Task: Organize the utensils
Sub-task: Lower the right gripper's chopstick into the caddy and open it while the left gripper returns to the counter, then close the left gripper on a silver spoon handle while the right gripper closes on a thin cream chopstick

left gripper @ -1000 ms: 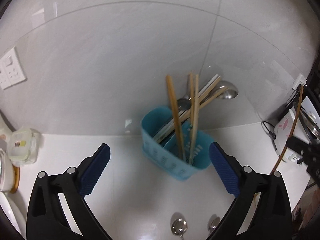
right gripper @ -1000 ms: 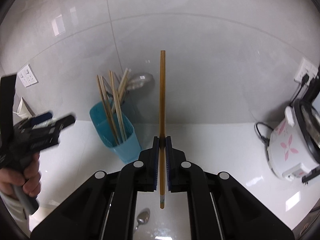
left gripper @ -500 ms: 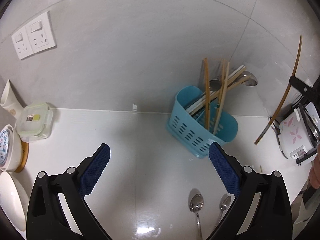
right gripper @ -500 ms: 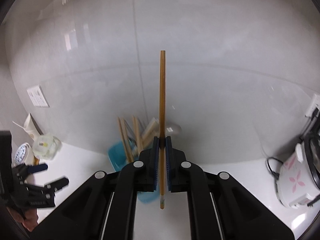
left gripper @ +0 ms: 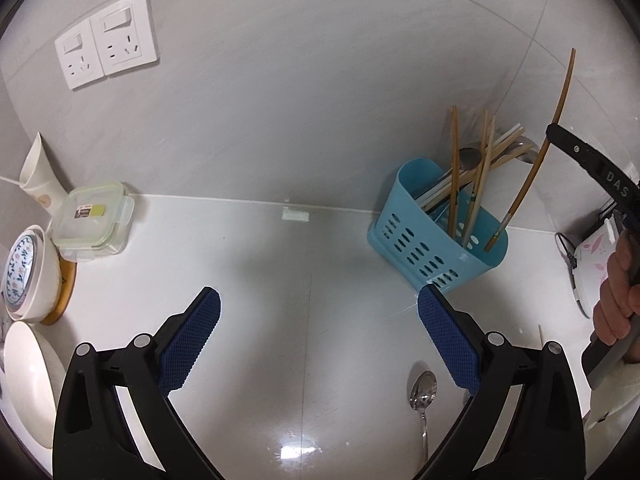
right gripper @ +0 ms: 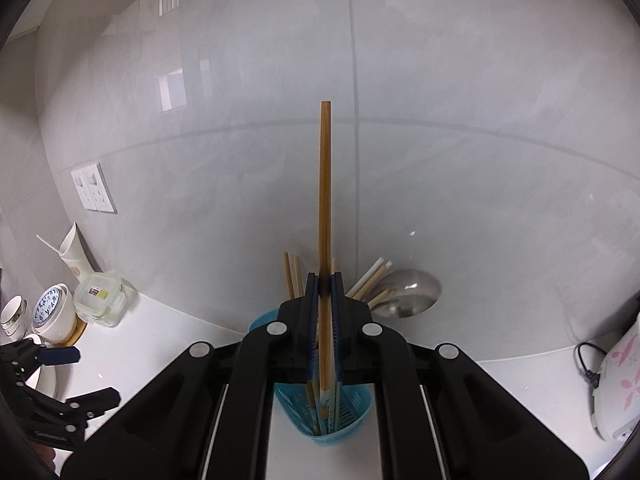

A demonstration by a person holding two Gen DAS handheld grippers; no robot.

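Note:
A blue perforated utensil holder (left gripper: pixel 436 240) stands on the white counter by the wall, with several chopsticks and a ladle in it. It also shows in the right wrist view (right gripper: pixel 340 408). My right gripper (right gripper: pixel 325 284) is shut on a wooden chopstick (right gripper: pixel 325 200) held upright, its lower tip inside the holder; the chopstick also shows in the left wrist view (left gripper: pixel 532 168). My left gripper (left gripper: pixel 318 340) is open and empty above the counter, left of the holder. A metal spoon (left gripper: pixel 422 396) lies on the counter by its right finger.
A lidded food container (left gripper: pixel 92 220), a patterned bowl (left gripper: pixel 24 272) and a white bowl (left gripper: pixel 28 376) sit at the left. Wall sockets (left gripper: pixel 106 54) are above them. A rice cooker (right gripper: pixel 616 384) with its cord stands at the right.
My right gripper has moved over the holder and lowered the chopstick's tip into it. My left gripper has drawn back to the left, away from the holder.

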